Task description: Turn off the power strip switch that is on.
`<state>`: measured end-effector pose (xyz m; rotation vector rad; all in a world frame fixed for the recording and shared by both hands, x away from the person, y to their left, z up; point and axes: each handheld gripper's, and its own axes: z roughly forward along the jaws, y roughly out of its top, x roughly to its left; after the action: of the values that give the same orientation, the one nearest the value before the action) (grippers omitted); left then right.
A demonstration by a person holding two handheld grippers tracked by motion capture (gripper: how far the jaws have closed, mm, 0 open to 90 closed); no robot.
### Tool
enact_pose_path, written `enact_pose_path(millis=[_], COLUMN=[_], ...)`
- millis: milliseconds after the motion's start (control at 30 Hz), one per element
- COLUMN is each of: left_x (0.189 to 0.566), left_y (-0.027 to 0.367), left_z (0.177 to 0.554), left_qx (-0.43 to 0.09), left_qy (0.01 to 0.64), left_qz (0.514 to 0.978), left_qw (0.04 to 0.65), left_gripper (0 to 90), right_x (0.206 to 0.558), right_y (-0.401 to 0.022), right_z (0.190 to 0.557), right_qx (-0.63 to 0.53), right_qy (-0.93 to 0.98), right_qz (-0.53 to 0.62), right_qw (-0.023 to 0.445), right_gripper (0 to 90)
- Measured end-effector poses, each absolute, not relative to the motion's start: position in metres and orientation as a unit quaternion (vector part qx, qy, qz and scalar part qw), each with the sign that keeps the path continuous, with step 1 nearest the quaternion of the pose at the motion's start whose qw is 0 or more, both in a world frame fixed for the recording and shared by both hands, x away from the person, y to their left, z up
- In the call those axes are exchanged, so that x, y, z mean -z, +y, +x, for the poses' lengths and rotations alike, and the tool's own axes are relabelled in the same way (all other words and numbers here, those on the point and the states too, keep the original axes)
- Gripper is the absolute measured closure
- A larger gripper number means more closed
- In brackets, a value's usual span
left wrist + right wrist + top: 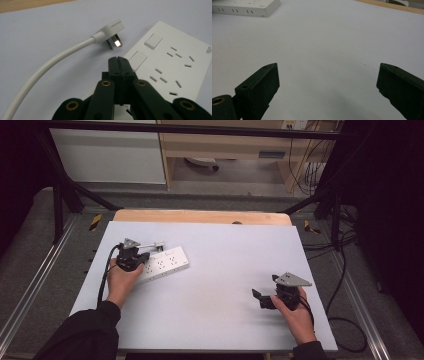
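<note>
A white power strip (167,262) lies at the left of the white table top (225,270). Its sockets and two switches face up (175,67). Its white plug (110,31) lies on the table just past the strip's end, on a thick white cable (50,65). My left gripper (145,256) is shut with nothing between its jaws. Its tips (118,60) hover over the switch end of the strip, short of the plug. My right gripper (265,287) rests at the table's right, open and holding nothing (327,77). The strip (247,7) shows far off at the upper left of the right gripper view.
A wooden table edge (200,216) runs along the far side of the white top. A black metal frame (60,195) stands around the table. Cables (345,320) lie on the floor at the right. Bare table surface stretches between the two grippers.
</note>
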<state>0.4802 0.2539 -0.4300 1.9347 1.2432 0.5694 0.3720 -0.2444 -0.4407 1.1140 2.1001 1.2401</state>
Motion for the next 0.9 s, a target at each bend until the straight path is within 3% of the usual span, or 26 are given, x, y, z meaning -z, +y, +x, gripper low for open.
enact_pose_path(millis=[200,733,900], left_x=[0.4279,0.4247,0.4226], left_y=[0.2535,0.2541,0.2547], left_z=[0.4800,0.4790,0.4789], left_qx=[-0.222,-0.234,-0.236], left_qy=[0.485,0.485,0.487], left_qz=[0.751,0.740,0.732], left_qw=[0.390,0.404,0.414], left_gripper=[89.9,78.8,70.1], right_x=[0.4409,0.4407,0.4407], right_y=[-0.2444,-0.2445,-0.2444], right_z=[0.3720,0.3718,0.3718], right_qx=[-0.450,-0.451,-0.451], right_qy=[0.763,0.762,0.762], right_qz=[0.405,0.405,0.405], right_qw=[0.227,0.227,0.227], right_gripper=[5.0,5.0,5.0])
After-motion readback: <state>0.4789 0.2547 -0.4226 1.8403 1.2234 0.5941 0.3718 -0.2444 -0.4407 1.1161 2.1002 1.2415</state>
